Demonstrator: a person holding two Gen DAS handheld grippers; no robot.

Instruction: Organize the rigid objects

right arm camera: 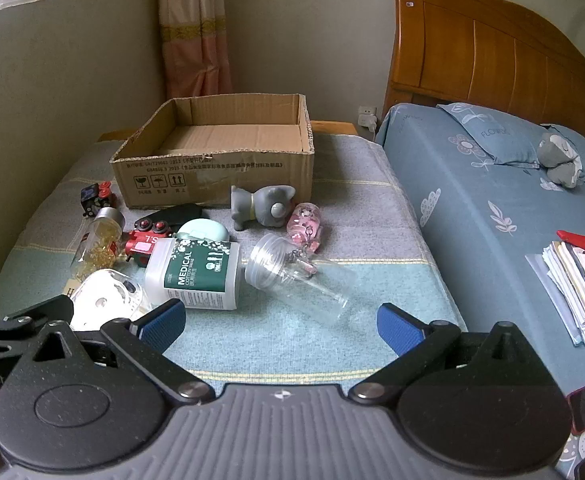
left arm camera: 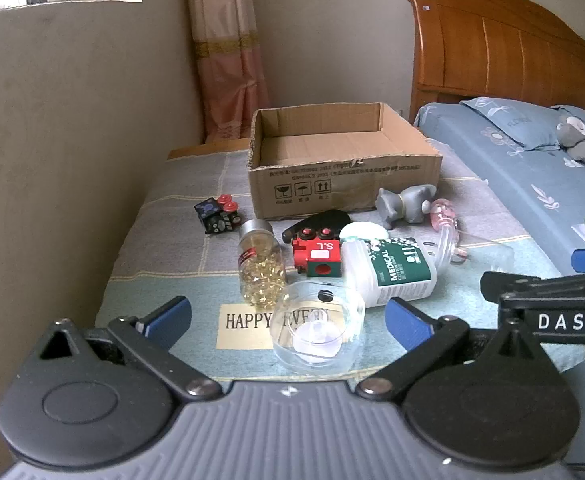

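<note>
An open cardboard box (left arm camera: 344,184) (right arm camera: 216,176) stands at the back of the cloth-covered table. In front of it lie a capsule bottle (left arm camera: 260,268) (right arm camera: 96,244), a red toy train (left arm camera: 318,256) (right arm camera: 146,240), a white MEDICAL cotton tub (left arm camera: 392,272) (right arm camera: 194,276), a grey dog figure (left arm camera: 404,204) (right arm camera: 258,206), a pink bottle (right arm camera: 306,226), a clear jar (right arm camera: 300,276) and a clear round container (left arm camera: 318,332) (right arm camera: 108,296). My left gripper (left arm camera: 288,320) is open, just before the round container. My right gripper (right arm camera: 280,322) is open, just before the clear jar.
A small black toy train (left arm camera: 218,214) (right arm camera: 96,196) lies left of the box. A mint round case (right arm camera: 204,232) and a black object (left arm camera: 320,220) sit behind the red train. A bed (right arm camera: 492,200) with papers (right arm camera: 580,280) runs along the right. A wall is at left.
</note>
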